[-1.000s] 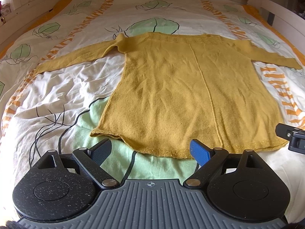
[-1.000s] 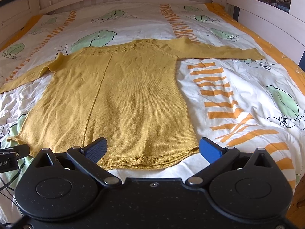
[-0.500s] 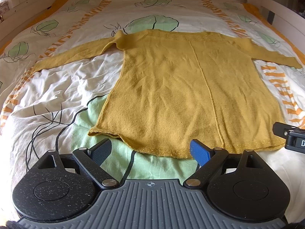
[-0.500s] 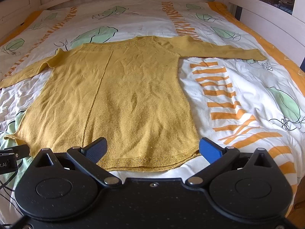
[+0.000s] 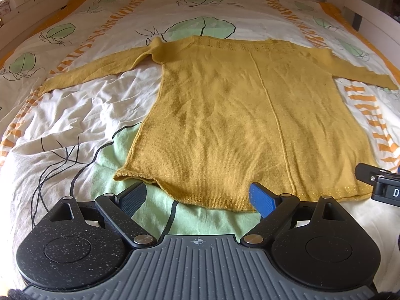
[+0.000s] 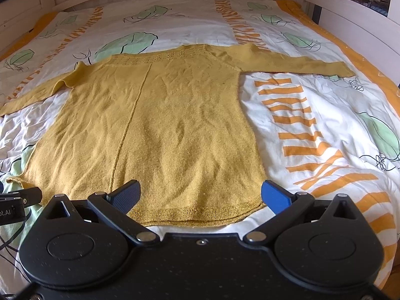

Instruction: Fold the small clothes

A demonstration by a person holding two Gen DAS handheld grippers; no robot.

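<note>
Now | sweater (image 5: 240, 125) flat on duvet (image 5: 75, 115) | both hand-held grippers released, at hem

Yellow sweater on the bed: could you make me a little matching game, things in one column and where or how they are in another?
Things:
1. yellow sweater
2. left hand-held gripper
3. right hand-held gripper
4. duvet cover

Descriptions:
A. open, at the hem's right corner
B. spread flat, sleeves out to both sides
C. white with green leaves and orange stripes
D. open, at the hem's left part

Pairs: 1-B, 2-D, 3-A, 4-C
</note>
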